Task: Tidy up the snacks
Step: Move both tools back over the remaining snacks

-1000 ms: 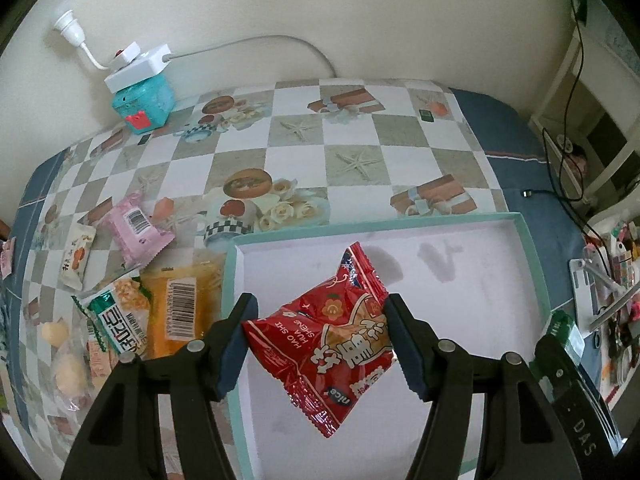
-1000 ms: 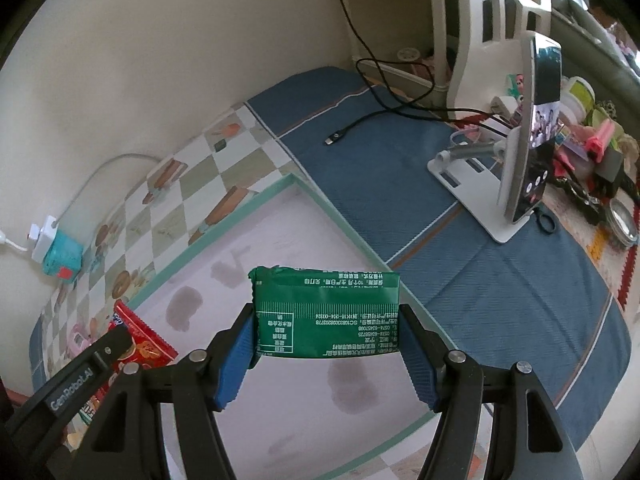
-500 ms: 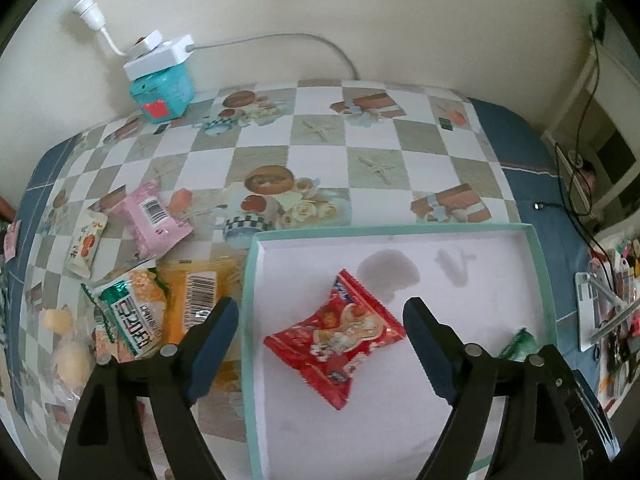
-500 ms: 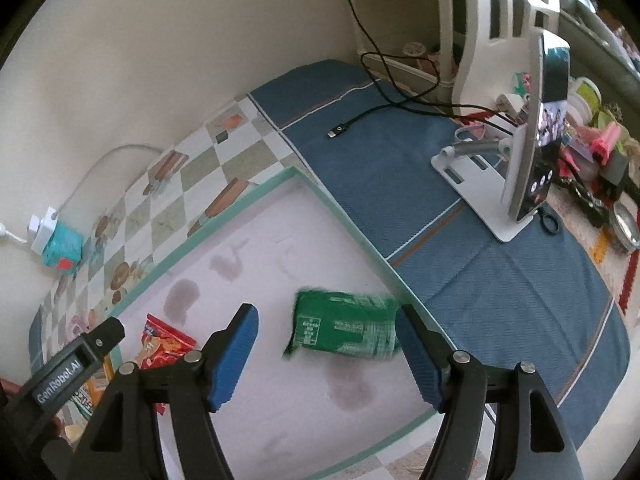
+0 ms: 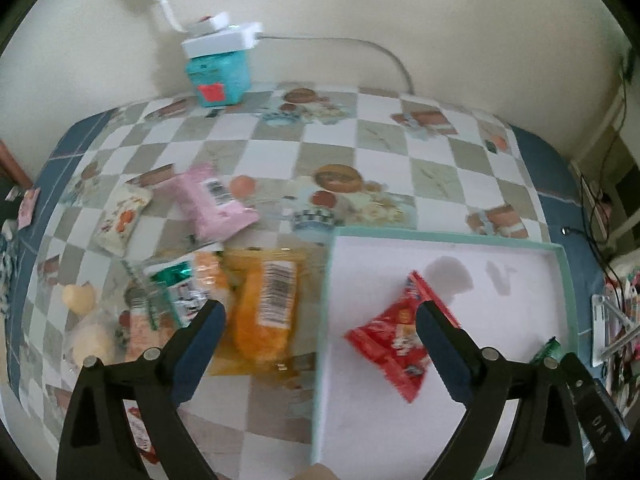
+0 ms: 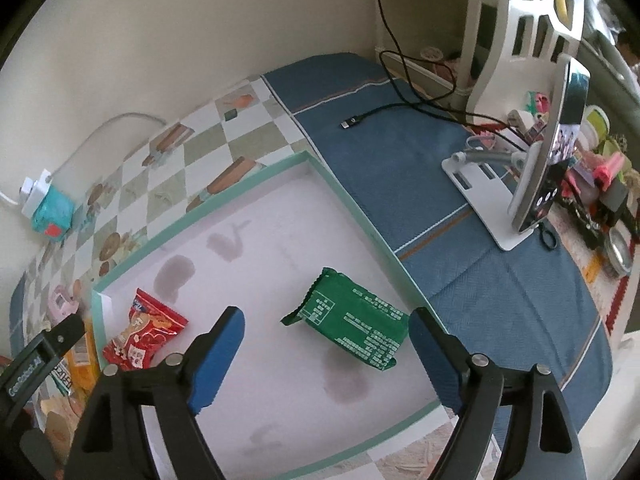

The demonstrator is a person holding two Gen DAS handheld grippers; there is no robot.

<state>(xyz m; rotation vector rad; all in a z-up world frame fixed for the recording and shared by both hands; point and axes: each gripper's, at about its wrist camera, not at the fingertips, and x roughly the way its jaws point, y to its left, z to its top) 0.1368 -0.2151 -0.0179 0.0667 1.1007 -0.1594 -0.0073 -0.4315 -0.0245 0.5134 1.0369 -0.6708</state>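
Both tongs are spread wide and grip nothing: the left gripper [image 5: 320, 336] hangs above the mint-green rim of the shallow white-floored tray [image 5: 325, 320], and the right gripper [image 6: 326, 344] hovers over that tray's stained middle [image 6: 280, 280]. Inside the tray lie two snacks, apart from each other: a crinkly red foil packet [image 6: 146, 334] at about 9 o'clock in the right view and a flat green foil packet [image 6: 354, 326], printed side up, at about 3 o'clock. This suggests the tray is the collecting place. The unsorted snacks sit just outside the tray's left rim on the checked oilcloth: an orange packet with a barcode [image 5: 266, 312], a green-and-white packet [image 5: 176, 292], a pink packet [image 5: 210, 204] and a small white one [image 5: 120, 220]. The left view is smeared, so their print is unreadable, and the pale lumps at 8 o'clock [image 5: 80, 300] cannot be identified; more red wrapping is cut off behind the left finger.
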